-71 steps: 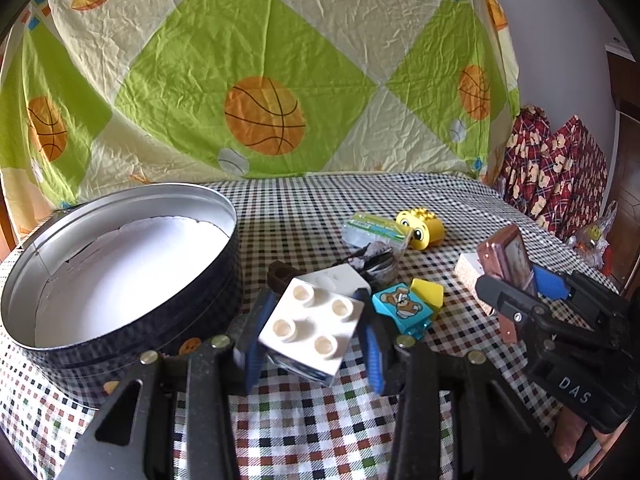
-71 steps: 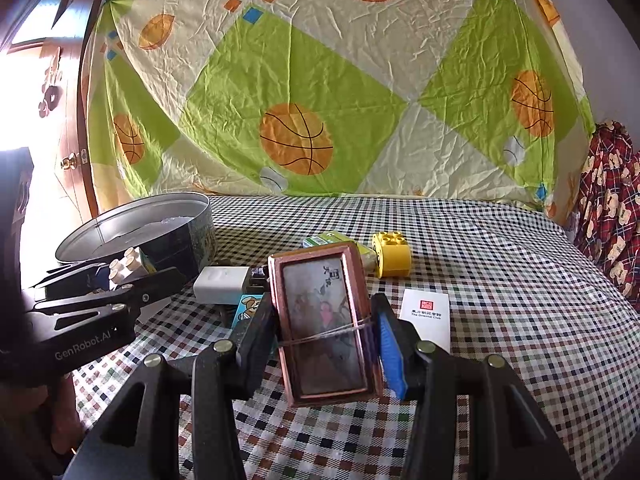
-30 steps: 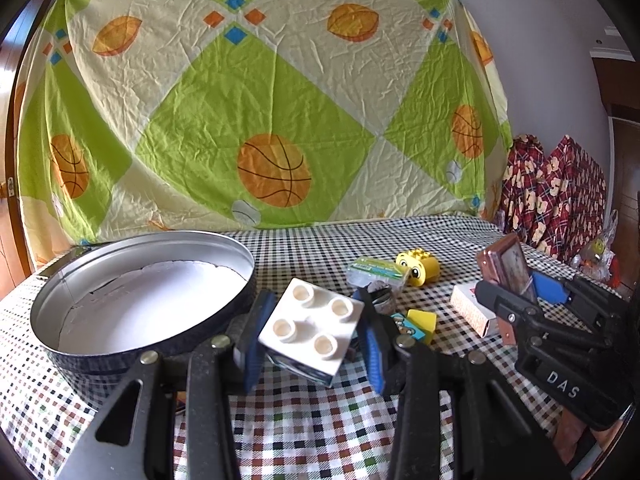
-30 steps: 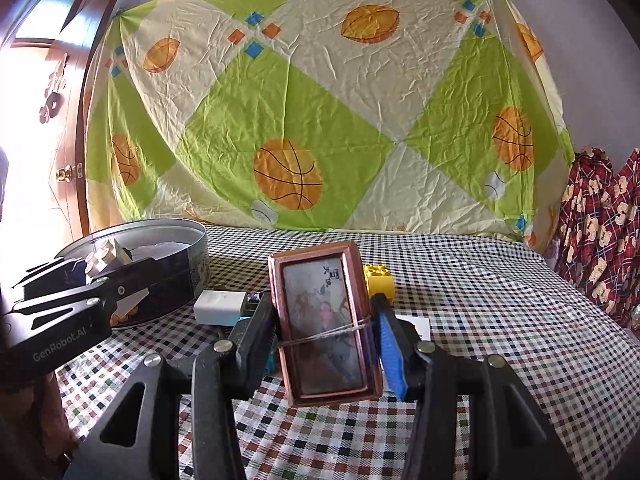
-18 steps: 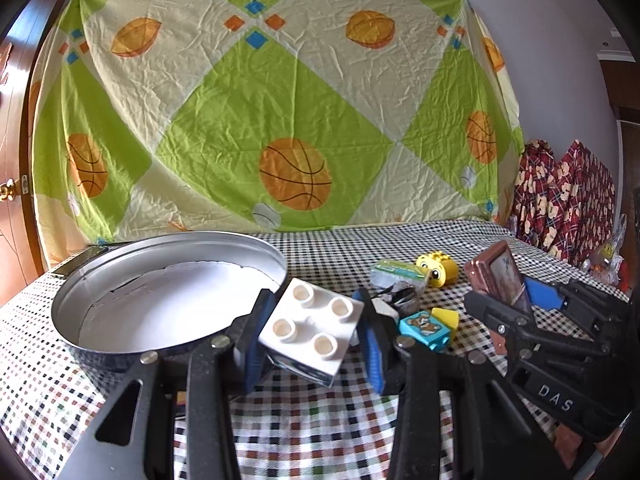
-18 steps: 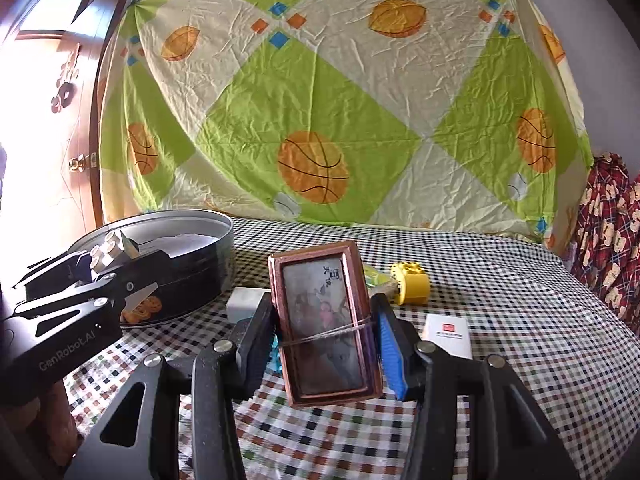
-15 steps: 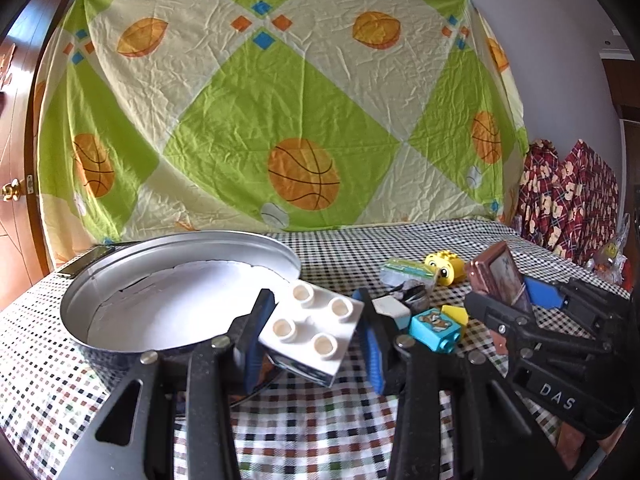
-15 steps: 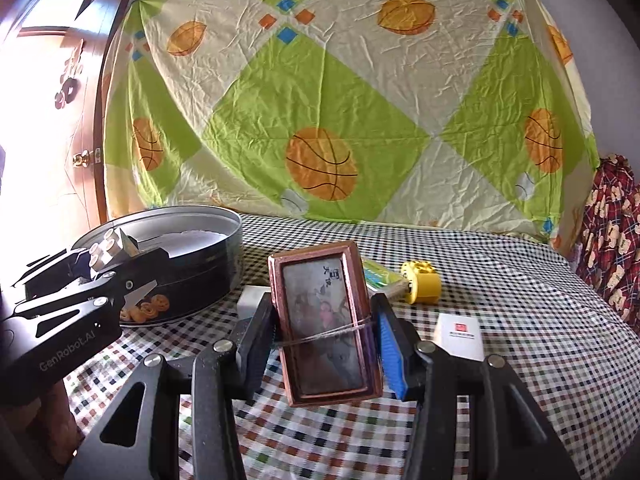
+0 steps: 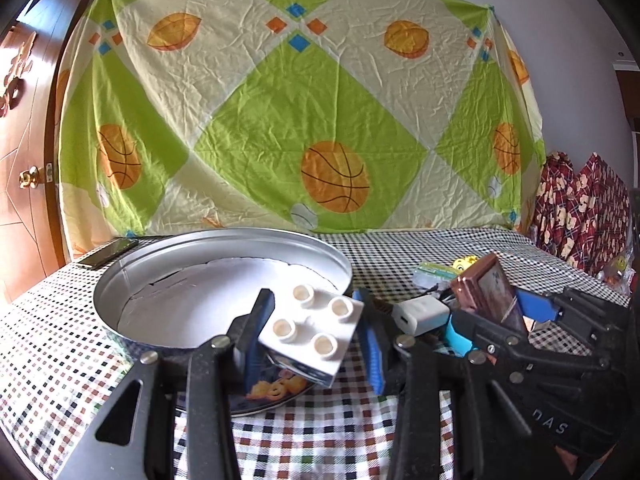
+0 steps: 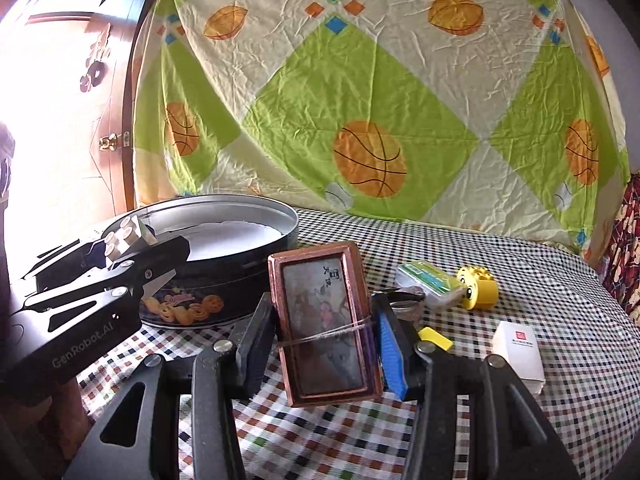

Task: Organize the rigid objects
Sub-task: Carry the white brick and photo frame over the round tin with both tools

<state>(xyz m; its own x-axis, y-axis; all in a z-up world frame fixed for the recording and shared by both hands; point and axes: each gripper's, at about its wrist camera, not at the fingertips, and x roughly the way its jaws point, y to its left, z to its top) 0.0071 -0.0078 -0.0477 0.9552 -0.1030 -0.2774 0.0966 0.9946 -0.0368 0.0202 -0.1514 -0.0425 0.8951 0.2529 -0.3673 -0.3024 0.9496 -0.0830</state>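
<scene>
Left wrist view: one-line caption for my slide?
Left gripper holds a white block at the round tin's near rim.

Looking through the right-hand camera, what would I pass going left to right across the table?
Other gripper holding a white block → round tin → picture frame → yellow toy block → small white box.

Checked-cloth counter (image 10: pixel 500 256), bearing a round metal tin (image 10: pixel 240 248) at left, a yellow smiley block (image 10: pixel 478 282) beside a green-labelled packet (image 10: pixel 430 276), a small white box (image 10: pixel 518 350) at right, and a dark phone (image 9: pixel 106 254) behind the tin.
</scene>
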